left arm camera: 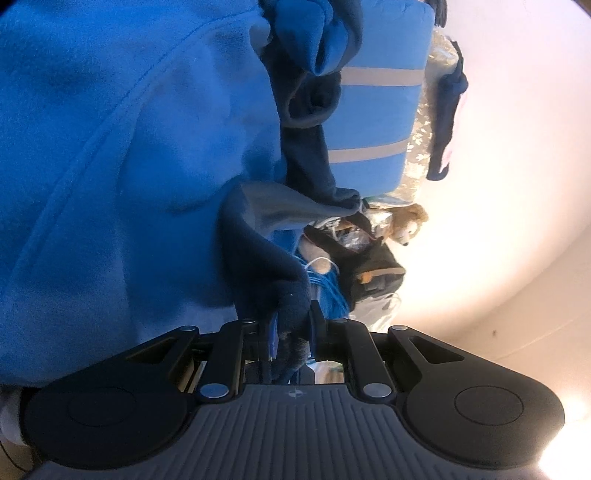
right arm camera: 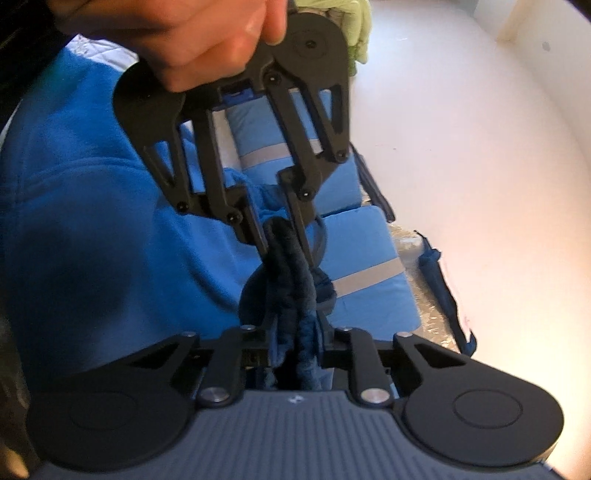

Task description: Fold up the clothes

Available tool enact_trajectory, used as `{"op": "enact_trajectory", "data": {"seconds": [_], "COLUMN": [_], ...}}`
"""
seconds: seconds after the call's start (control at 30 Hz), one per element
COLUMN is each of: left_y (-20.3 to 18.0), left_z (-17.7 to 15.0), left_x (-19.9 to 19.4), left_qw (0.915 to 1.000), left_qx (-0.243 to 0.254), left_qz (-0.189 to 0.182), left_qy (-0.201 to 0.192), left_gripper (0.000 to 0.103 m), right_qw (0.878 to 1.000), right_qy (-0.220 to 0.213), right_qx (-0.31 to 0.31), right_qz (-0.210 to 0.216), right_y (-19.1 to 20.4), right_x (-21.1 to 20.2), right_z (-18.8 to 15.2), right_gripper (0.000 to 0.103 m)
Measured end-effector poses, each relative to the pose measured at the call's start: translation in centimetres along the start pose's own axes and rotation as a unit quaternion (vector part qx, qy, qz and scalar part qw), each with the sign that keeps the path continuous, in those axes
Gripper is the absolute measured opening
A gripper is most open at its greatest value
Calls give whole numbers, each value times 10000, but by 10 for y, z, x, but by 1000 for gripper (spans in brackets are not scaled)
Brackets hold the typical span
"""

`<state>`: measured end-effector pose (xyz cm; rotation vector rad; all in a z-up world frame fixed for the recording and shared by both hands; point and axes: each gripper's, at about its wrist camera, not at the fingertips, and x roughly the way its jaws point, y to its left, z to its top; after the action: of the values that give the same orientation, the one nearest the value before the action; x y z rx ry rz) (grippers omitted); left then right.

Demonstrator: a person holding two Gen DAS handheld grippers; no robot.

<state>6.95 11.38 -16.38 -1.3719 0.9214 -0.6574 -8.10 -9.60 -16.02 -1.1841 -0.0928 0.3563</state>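
A bright blue fleece garment [left arm camera: 110, 166] with dark navy trim [left arm camera: 258, 258] fills the left of both views. My left gripper [left arm camera: 291, 321] is shut on a bunched fold of the navy trim. In the right wrist view that same left gripper [right arm camera: 288, 251] comes in from the top, held by a person's hand [right arm camera: 207, 40], with its fingers pinching the navy trim [right arm camera: 291, 288]. Just below it, my right gripper [right arm camera: 295, 332] is shut on the same navy bunch. The two grippers face each other, fingertips nearly meeting. The blue fleece [right arm camera: 74, 221] hangs to the left.
A folded light blue item with grey stripes [right arm camera: 354, 251] lies behind the grippers on a shiny patterned cover. A teddy bear [left arm camera: 406, 221] and a black bag [left arm camera: 369, 266] sit further back. A green cloth [right arm camera: 354, 22] is at the top. A pale wall [right arm camera: 480, 147] is to the right.
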Motion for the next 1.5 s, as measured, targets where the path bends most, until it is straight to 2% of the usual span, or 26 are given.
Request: {"op": "enact_trajectory", "data": {"seconds": [0.07,0.13,0.17,0.23,0.3,0.37,0.4,0.47,0.5,0.6,0.63,0.7,0.8,0.9,1.03,1.23,1.4,1.5], "left_y": [-6,-17,-22,-28,-32,-33,-32,-31,-31,-35,-37,-38,-37,-37,-37,-37,-37,-37], "left_z": [0,-2,-4,-6,-7,-7,-7,-7,-8,-11,-12,-13,-15,-16,-18,-17,-16,-17], "left_x": [-1,-4,-8,-16,-24,-27,-27,-25,-24,-22,-21,-19,-16,-14,-10,-4,-3,-3], "left_qw": [9997,9979,9963,9927,9887,9875,9878,9886,9885,9865,9857,9847,9846,9847,9842,9842,9838,9831], "left_qx": [211,607,779,991,1115,1120,1094,1087,1124,1340,1412,1496,1530,1544,1573,1558,1558,1577], "left_qz": [74,85,24,-113,-216,-87,17,160,216,311,342,392,439,459,516,606,664,707], "left_qy": [-42,-209,-366,-684,-977,-1108,-1106,-1031,-989,-890,-857,-802,-725,-670,-623,-588,-594,-598], "left_gripper": [17,33,38,55,62,65,65,65,65,65,65,65,65,65,65,65,65,65], "right_qw": [9998,9993,9988,9970,9932,9823,9738,9489,9335,8769,8627,8418,8317,8199,8018,7705,7717,7547], "right_qy": [30,69,97,151,221,334,408,546,600,763,819,950,1195,1506,1951,2544,2793,3028], "right_qx": [121,261,359,644,1041,1738,2145,3062,3500,4733,4984,5313,5387,5425,5478,5620,5444,5522], "right_qz": [139,264,314,403,475,618,633,540,508,347,252,-69,-615,-1040,-1379,-1607,-1738,-1838], "right_y": [-4,-9,-14,-33,-59,-99,-121,-176,-203,-283,-303,-336,-377,-400,-417,-424,-422,-427], "right_x": [2,5,7,11,17,24,25,37,42,57,63,58,68,62,60,75,78,78], "right_z": [0,2,3,7,9,9,6,-7,-16,-57,-72,-103,-145,-186,-237,-305,-331,-356], "right_gripper": [16,15,15,15,15,15,15,15,15,15,15,15,15,15,15,15,15,15]}}
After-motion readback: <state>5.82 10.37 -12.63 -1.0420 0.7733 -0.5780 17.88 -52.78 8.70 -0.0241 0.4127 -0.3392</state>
